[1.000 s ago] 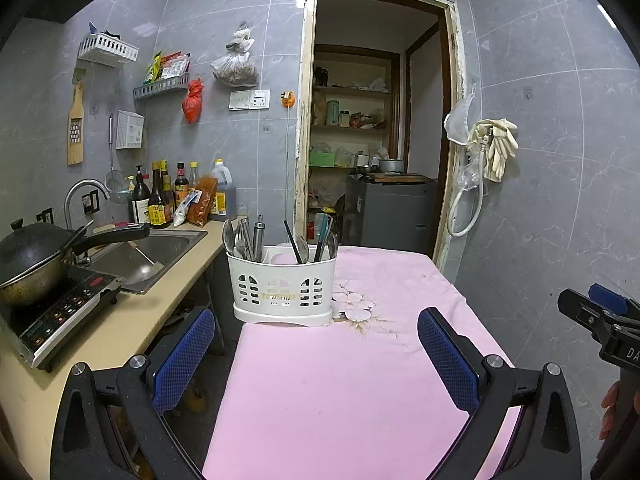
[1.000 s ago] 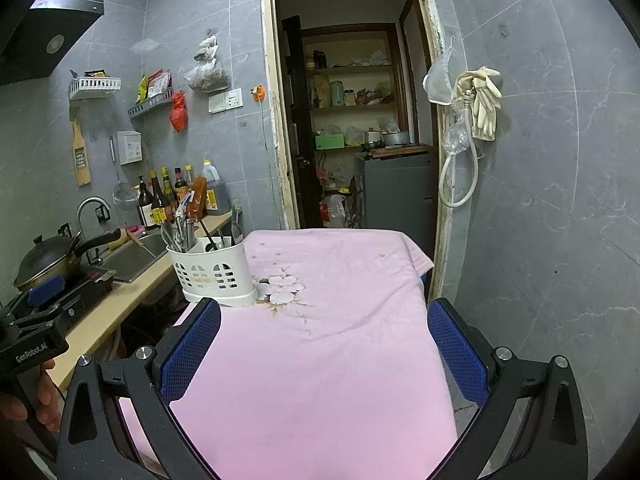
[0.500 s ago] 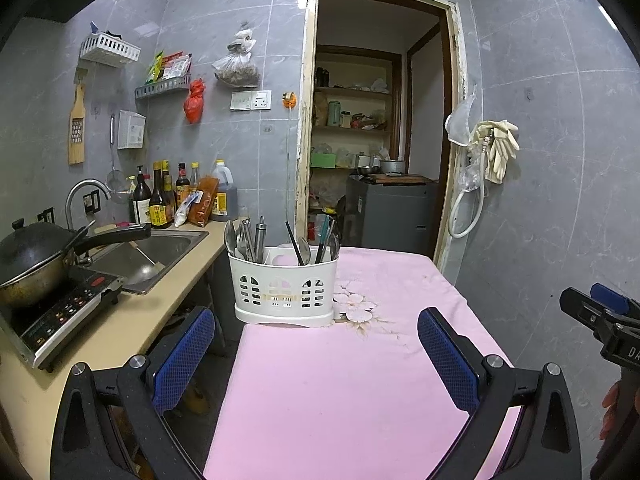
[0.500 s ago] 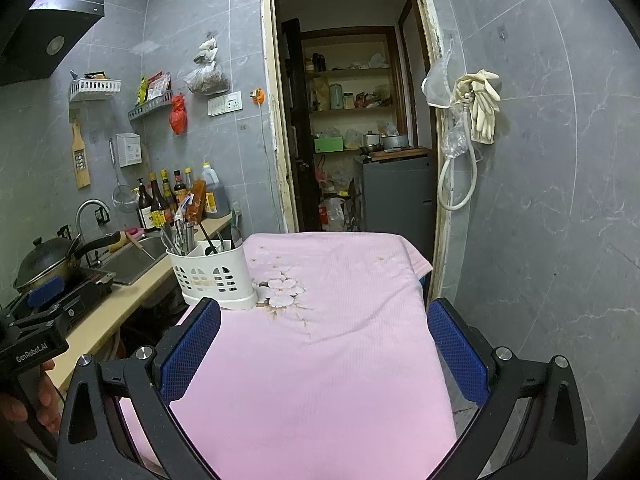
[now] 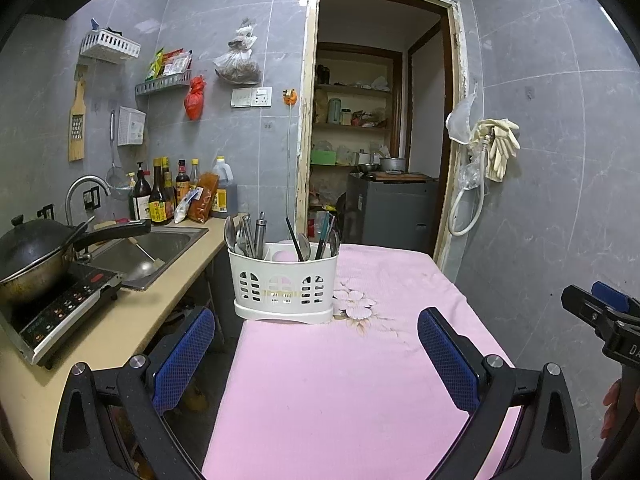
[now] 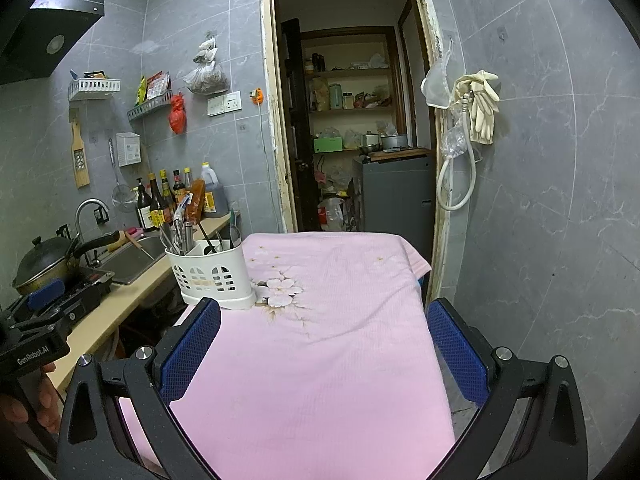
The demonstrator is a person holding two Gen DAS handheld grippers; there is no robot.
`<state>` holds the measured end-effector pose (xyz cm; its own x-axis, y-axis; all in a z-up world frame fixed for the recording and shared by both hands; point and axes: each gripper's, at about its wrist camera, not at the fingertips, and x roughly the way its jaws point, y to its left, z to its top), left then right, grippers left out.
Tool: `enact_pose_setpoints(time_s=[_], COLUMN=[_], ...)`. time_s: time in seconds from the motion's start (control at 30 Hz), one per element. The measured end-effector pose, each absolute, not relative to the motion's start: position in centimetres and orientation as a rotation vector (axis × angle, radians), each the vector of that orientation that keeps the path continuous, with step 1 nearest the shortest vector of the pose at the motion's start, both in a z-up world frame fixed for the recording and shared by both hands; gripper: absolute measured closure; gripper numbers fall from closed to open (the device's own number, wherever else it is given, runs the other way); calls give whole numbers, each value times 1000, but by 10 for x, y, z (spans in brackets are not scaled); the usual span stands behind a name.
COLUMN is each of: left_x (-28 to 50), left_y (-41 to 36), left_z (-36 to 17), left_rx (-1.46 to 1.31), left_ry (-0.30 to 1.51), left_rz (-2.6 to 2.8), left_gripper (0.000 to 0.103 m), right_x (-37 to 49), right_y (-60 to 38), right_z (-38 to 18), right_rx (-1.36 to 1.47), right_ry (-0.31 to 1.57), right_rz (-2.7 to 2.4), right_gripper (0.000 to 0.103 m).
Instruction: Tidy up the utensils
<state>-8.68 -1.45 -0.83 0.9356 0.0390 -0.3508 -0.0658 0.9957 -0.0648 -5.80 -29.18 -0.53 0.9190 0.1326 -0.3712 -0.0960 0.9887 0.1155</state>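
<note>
A white slotted utensil caddy (image 5: 285, 285) stands at the far left of the pink-clothed table (image 5: 340, 380). It holds spoons and metal utensils (image 5: 245, 235) on its left and chopsticks (image 5: 325, 236) on its right. It also shows in the right wrist view (image 6: 211, 274). My left gripper (image 5: 316, 354) is open and empty, low over the table's near edge, well short of the caddy. My right gripper (image 6: 324, 346) is open and empty over the table's near right side.
A beige counter (image 5: 120, 320) runs along the left with an induction hob and wok (image 5: 36, 256), a sink (image 5: 148, 246) and sauce bottles (image 5: 168, 196). A doorway (image 5: 376, 140) opens behind the table. A grey tiled wall (image 5: 560, 200) closes the right side.
Both grippers have barely shifted; the views drift slightly. Nothing was grasped or released.
</note>
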Motion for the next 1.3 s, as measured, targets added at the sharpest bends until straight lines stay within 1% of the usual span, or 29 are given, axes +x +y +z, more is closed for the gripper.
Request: enact_pose_setpoints(time_s=[1.3], left_x=[-88], left_y=[-7], left_z=[-12], left_rx=[-62], left_ry=[361], left_rz=[63], left_gripper=[1], right_x=[-54], right_y=[-296], right_z=[-5], right_rx=[86], right_ry=[394], right_rz=[126], right_gripper=[1])
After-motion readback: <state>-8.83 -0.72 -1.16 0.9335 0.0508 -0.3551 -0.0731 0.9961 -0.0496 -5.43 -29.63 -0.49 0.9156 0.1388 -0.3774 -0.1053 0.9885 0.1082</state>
